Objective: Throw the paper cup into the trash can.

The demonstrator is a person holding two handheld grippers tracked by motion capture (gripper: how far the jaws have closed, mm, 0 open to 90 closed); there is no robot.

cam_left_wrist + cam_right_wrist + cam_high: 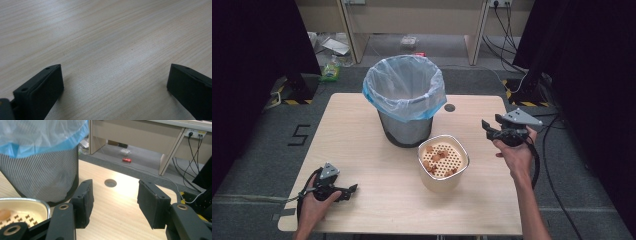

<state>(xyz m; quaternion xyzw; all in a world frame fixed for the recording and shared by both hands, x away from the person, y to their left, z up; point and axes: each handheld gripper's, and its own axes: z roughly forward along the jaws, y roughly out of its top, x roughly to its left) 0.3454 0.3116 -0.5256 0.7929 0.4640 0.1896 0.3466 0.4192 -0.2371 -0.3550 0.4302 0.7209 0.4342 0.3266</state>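
Both tongs are spread wide and grip nothing: my left tongs [353, 189] rest low at the near left corner of the wooden surface [362, 150], while my right tongs [486, 125] hover over its right side, aimed at the mesh waste bin [404, 125] (lined with a blue-rimmed clear bag). Just in front of the bin stands a pale container [443, 167] whose perforated insert holds small brown pieces [435, 157], roughly between my two hands.
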